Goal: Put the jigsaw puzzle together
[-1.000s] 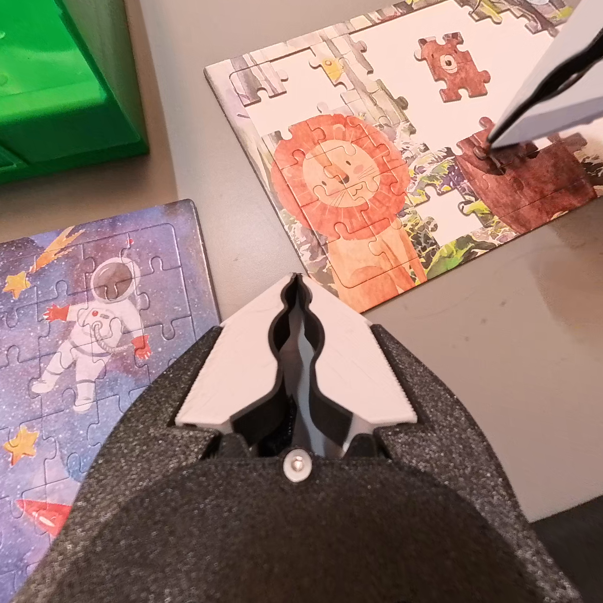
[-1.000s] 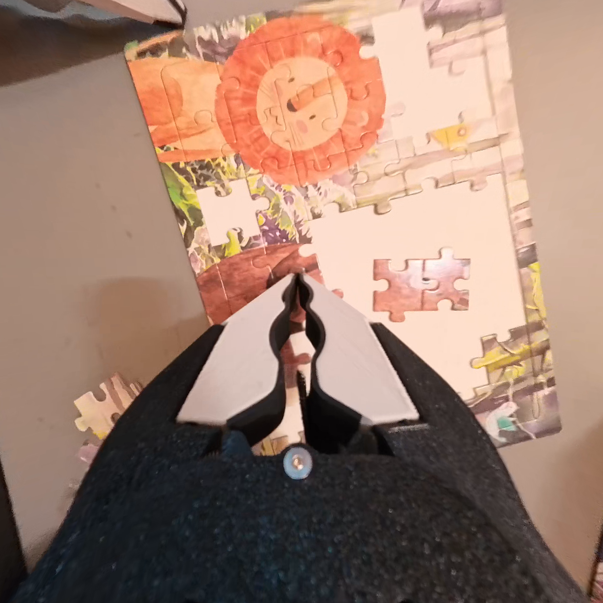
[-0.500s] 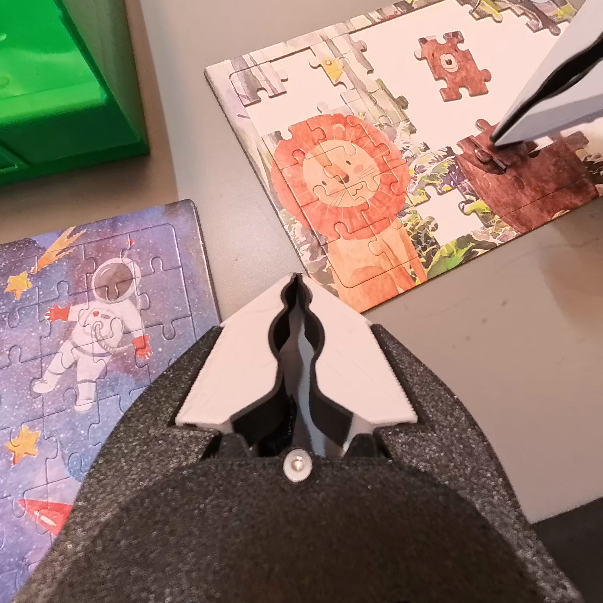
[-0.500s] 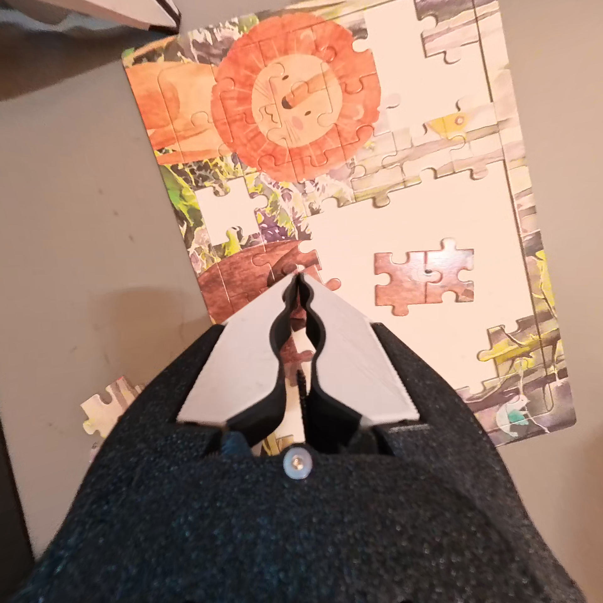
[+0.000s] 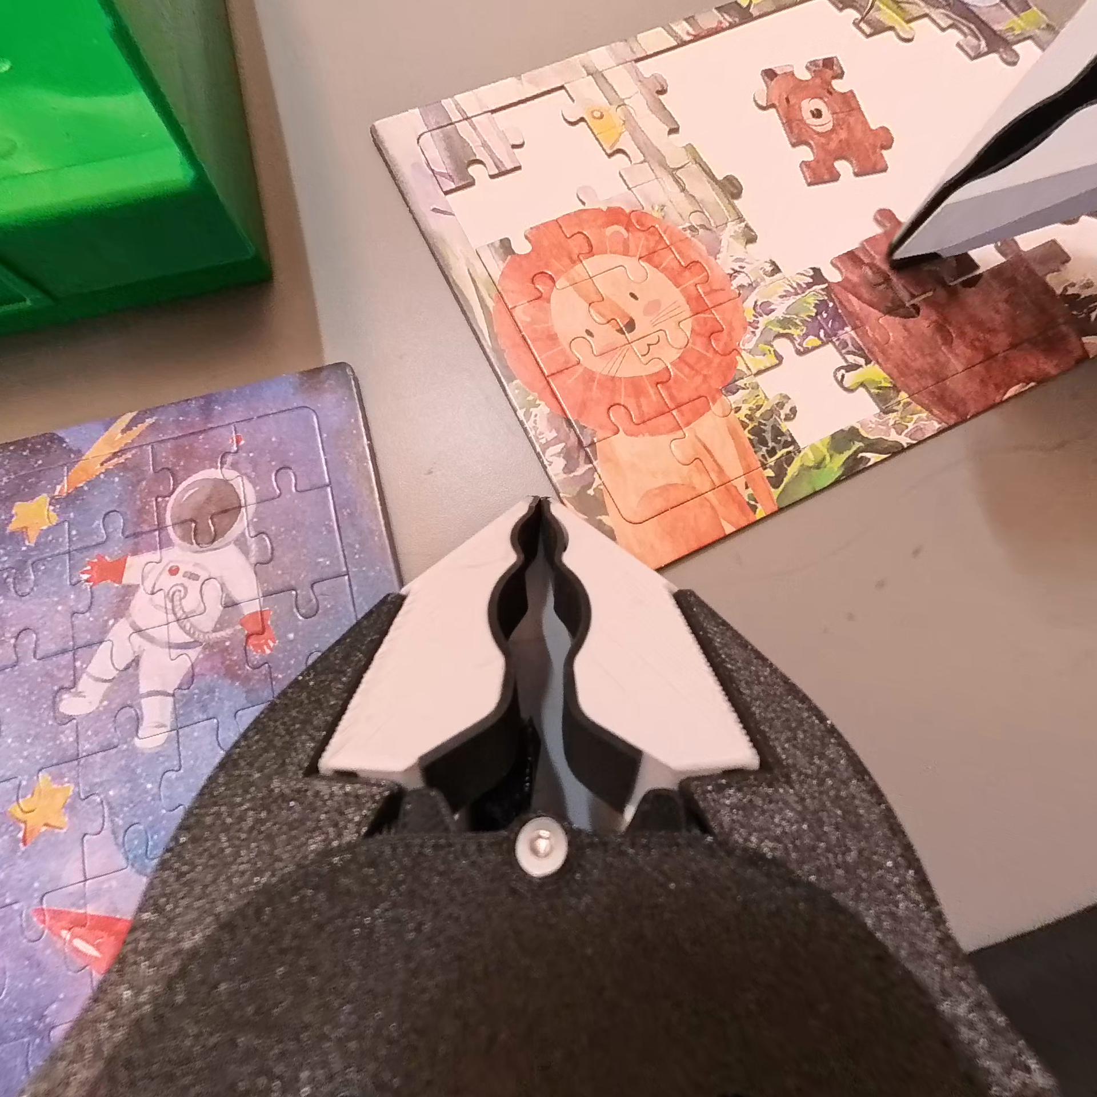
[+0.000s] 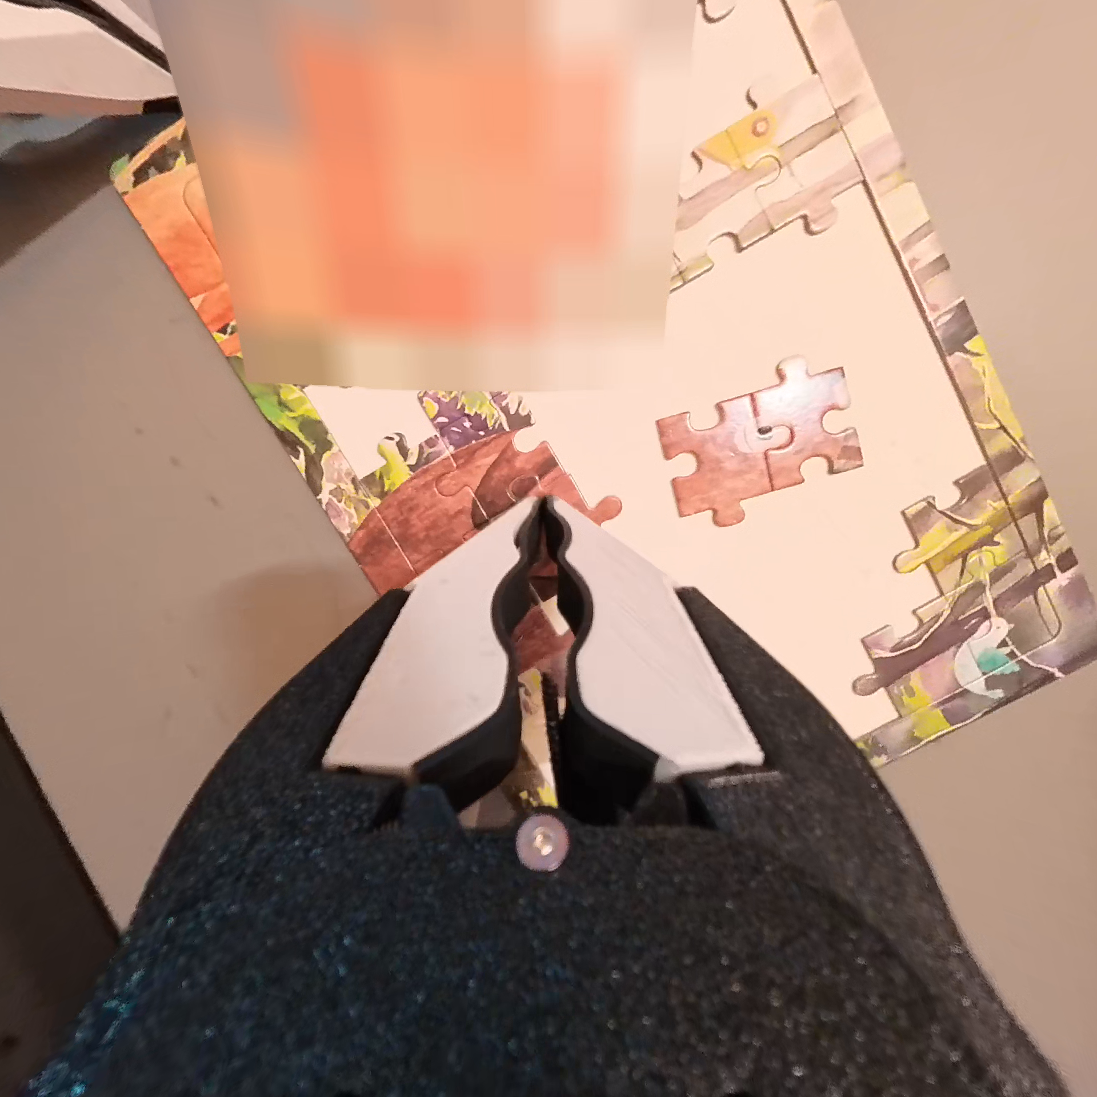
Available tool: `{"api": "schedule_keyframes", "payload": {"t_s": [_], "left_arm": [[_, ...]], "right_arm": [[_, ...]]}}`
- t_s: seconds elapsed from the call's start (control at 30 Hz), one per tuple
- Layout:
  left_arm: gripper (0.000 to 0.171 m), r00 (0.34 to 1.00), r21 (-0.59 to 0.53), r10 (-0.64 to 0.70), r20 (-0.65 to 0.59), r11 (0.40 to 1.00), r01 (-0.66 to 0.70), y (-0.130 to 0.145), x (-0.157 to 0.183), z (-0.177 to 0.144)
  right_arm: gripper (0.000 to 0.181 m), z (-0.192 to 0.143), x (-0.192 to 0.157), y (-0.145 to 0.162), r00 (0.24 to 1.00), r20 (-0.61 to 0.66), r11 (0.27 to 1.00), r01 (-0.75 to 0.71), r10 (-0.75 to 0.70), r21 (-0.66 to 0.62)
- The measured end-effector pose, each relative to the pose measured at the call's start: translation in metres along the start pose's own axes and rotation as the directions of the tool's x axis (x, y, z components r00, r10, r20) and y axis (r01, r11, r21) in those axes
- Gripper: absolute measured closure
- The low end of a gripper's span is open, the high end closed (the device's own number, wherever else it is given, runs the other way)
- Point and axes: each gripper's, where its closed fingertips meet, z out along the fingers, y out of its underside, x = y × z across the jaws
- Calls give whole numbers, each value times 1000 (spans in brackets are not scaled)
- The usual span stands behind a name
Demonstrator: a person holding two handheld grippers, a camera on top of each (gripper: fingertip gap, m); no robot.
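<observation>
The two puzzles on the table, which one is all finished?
The astronaut puzzle beside the green box: every piece is in. The lion puzzle still has bare white gaps.

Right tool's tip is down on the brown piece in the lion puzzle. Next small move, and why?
Probably press that brown piece flat with the shut right tool: its edge looks slightly raised, with a dark seam beside the neighbouring brown pieces, so it seems not fully seated. The left tool is shut and idle.

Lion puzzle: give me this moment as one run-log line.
right gripper: shut, tip pressing brown piece into lion puzzle | left gripper: shut, empty, beside astronaut puzzle | gaps remain
</observation>
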Motion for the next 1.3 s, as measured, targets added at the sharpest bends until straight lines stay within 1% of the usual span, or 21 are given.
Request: {"api": "schedule_keyframes", "payload": {"t_s": [0.1,0.3,0.37,0.47,0.53,0.57,0.6,0.63,0.7,0.73,0.8,0.93,0.97,1.0,1.07,1.17,1.3], "left_arm": [[171,1000,0,4,4,1000,-4,0,0,0],[171,1000,0,5,5,1000,-5,0,0,0],[171,1000,0,6,5,1000,-6,0,0,0],[171,1000,0,7,6,1000,-7,0,0,0],[171,1000,0,7,6,1000,-7,0,0,0],[171,1000,0,6,5,1000,-6,0,0,0],[171,1000,0,4,4,1000,-4,0,0,0],[171,1000,0,3,3,1000,-3,0,0,0],[171,1000,0,2,2,1000,-2,0,-1,0],[171,1000,0,2,1,1000,-2,0,-1,0],[171,1000,0,1,1,1000,-1,0,-1,0],[171,1000,0,1,1,1000,-1,0,-1,0],[171,1000,0,1,1,1000,-1,0,-1,0],[171,1000,0,1,1,1000,-1,0,-1,0],[171,1000,0,4,3,1000,-4,0,-1,0],[171,1000,0,5,5,1000,-5,0,-1,0],[171,1000,0,6,5,1000,-6,0,-1,0]], "right_arm": [[181,0,0,0,999,-12,999,-37,37,1],[181,1,-1,0,999,-30,999,-30,30,-16],[181,-3,-4,-4,1000,-18,1000,-25,25,7],[181,-7,4,-4,998,-58,1000,-18,19,11],[181,-2,-3,0,1000,-13,1000,-28,28,-4],[181,1,-5,3,1000,-5,1000,-22,22,-20],[181,1,-5,0,1000,-8,1000,-14,14,4],[181,1,-5,1,1000,-4,1000,-12,12,-2],[181,-5,1,4,999,-34,1000,-2,1,-17],[181,-11,5,3,999,-45,1000,-3,4,4],[181,-17,7,3,999,-26,999,-37,38,26],[181,-5,8,15,998,-32,999,-46,47,15],[181,-7,6,14,998,-15,998,-57,57,34],[181,-7,5,18,998,-8,998,-61,61,18],[181,-12,12,20,997,-51,998,-55,56,27],[181,-18,7,21,999,-30,998,-39,41,52],[181,-12,-3,24,1000,-1,999,-26,26,48]]}}
